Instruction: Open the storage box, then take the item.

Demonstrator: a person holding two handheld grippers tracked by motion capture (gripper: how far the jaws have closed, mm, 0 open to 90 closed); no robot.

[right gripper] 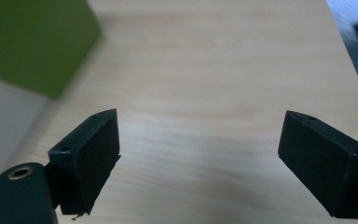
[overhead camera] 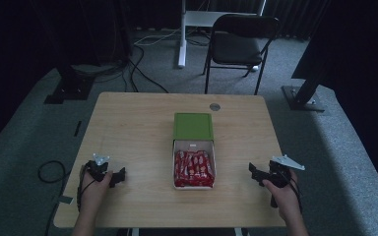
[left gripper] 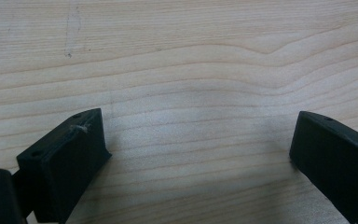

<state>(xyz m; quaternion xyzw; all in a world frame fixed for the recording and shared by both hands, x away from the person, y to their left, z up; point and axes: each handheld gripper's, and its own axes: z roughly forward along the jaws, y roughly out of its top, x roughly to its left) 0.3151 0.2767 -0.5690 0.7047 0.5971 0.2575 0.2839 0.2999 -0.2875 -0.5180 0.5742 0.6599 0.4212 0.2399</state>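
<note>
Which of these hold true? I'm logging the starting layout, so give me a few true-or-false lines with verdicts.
1. The white box holds red packets. True.
2. The green lid covers the packets. False: it lies at the box's far end, leaving them exposed.
3. The left tool is shut on a packet. False: its jaws stand apart over bare table.
4. The right tool is open and holds nothing. True.
5. A chair stands beyond the table. True.
</note>
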